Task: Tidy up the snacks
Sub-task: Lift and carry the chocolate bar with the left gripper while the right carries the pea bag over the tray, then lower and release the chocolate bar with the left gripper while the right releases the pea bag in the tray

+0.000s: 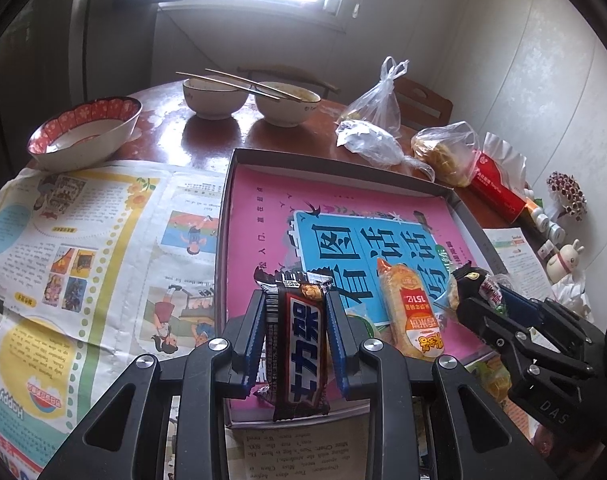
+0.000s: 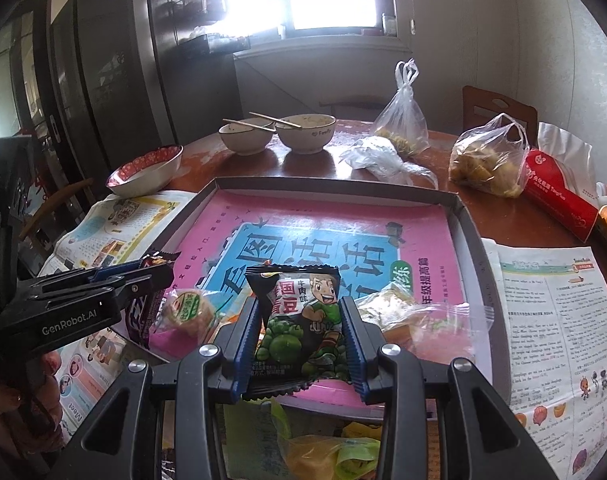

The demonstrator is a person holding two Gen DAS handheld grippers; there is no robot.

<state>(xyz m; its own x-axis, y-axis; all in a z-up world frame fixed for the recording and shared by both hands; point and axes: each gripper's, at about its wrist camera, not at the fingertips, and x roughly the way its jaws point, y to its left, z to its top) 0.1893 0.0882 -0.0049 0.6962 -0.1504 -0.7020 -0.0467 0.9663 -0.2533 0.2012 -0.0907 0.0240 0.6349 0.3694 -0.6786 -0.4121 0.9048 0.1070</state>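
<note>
My left gripper (image 1: 295, 295) is shut on a brown chocolate bar (image 1: 299, 344), which stands upright between the blue pads above the near edge of a shallow grey tray (image 1: 343, 159) lined with a pink and blue book cover. An orange rice-cracker packet (image 1: 411, 312) lies in the tray just to its right. My right gripper (image 2: 298, 301) is shut on a black and green pea packet (image 2: 299, 320) over the tray's (image 2: 335, 181) near edge. A round green-label snack (image 2: 185, 308) and clear-wrapped snacks (image 2: 387, 306) lie in the tray. Each gripper shows in the other's view: right (image 1: 473, 284), left (image 2: 161, 270).
Newspaper (image 1: 83, 240) covers the round wooden table left and right of the tray. Behind the tray stand a red-patterned bowl (image 1: 83, 136), two white bowls with chopsticks (image 1: 247, 100), tied plastic bags (image 1: 443, 152) and a red packet (image 1: 499, 192). Small bottles and a chair stand at the right.
</note>
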